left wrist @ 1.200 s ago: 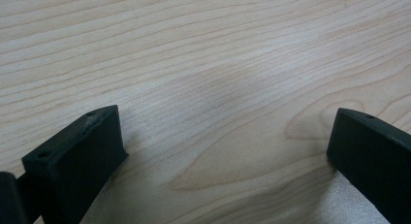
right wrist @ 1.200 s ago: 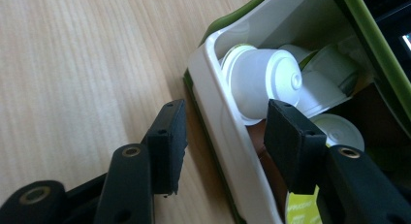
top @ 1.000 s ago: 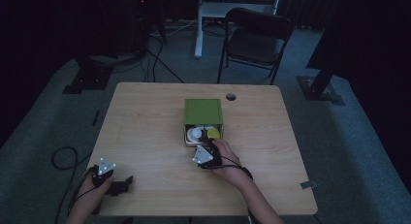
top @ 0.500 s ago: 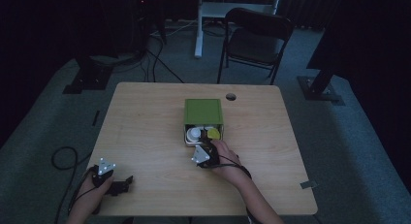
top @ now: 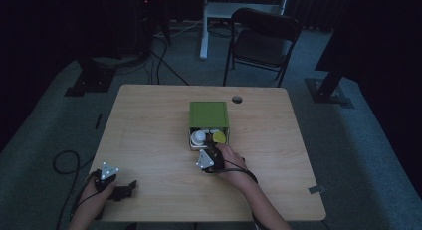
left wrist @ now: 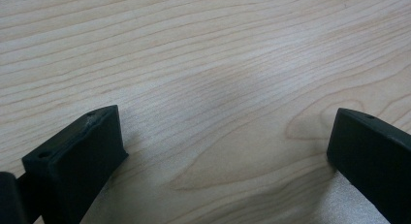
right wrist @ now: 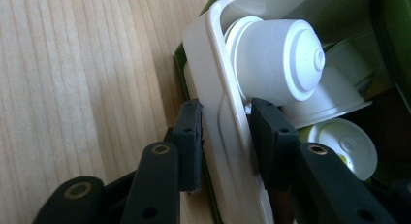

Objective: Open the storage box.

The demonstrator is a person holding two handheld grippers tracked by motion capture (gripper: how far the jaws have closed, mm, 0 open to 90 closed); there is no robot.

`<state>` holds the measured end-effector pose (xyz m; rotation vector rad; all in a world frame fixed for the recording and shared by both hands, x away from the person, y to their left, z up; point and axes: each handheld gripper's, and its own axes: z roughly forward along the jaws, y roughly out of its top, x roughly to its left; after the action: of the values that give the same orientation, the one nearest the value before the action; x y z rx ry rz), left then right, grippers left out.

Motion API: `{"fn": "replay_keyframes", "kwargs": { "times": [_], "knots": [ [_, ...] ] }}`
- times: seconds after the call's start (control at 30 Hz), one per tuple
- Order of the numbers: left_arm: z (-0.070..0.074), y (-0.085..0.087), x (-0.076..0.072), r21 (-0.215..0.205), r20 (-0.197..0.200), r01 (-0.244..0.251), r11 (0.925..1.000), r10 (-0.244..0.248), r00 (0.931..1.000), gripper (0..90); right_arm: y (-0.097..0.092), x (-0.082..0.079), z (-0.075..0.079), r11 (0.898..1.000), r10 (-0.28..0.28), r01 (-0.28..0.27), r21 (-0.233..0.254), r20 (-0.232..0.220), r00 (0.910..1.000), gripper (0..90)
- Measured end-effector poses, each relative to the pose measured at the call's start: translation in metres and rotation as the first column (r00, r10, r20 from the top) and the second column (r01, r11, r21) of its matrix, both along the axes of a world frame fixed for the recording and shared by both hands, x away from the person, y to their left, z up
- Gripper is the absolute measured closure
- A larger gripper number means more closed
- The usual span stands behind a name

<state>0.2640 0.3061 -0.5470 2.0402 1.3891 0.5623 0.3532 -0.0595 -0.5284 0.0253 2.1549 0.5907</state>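
Over the last second the right hand-held gripper [right wrist: 225, 136] has been closing its jaws. They now clamp the front wall of the white drawer tray [right wrist: 228, 151], one pad outside it and one inside, just below the white capsules [right wrist: 278, 61]. In the high view the right hand-held gripper [top: 211, 151] sits slightly closer to the green box [top: 208, 114] than before.

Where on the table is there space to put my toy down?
Plenty of bare table lies left of the green box, and more to its right. It is crowded at the white drawer of cups, where the right hand-held gripper grips.
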Motion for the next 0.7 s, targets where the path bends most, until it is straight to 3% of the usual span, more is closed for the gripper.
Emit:
{"fn": "replay_keyframes", "kwargs": {
  "times": [0.1,0.7],
  "knots": [
    [0.0000,0.0000,0.0000,0.000,0.000,0.000,1.0000,0.000,1.0000,0.0,0.0008,0.0006,0.0017,1.000,0.003,-0.003,-0.018,-0.006,1.0000,67.4],
    [0.0000,0.0000,0.0000,0.001,0.000,0.000,1.0000,0.000,1.0000,0.0,0.0017,-0.0068,0.0037,1.000,-0.006,0.006,-0.023,-0.018,0.9998,67.7]
  ]
}}
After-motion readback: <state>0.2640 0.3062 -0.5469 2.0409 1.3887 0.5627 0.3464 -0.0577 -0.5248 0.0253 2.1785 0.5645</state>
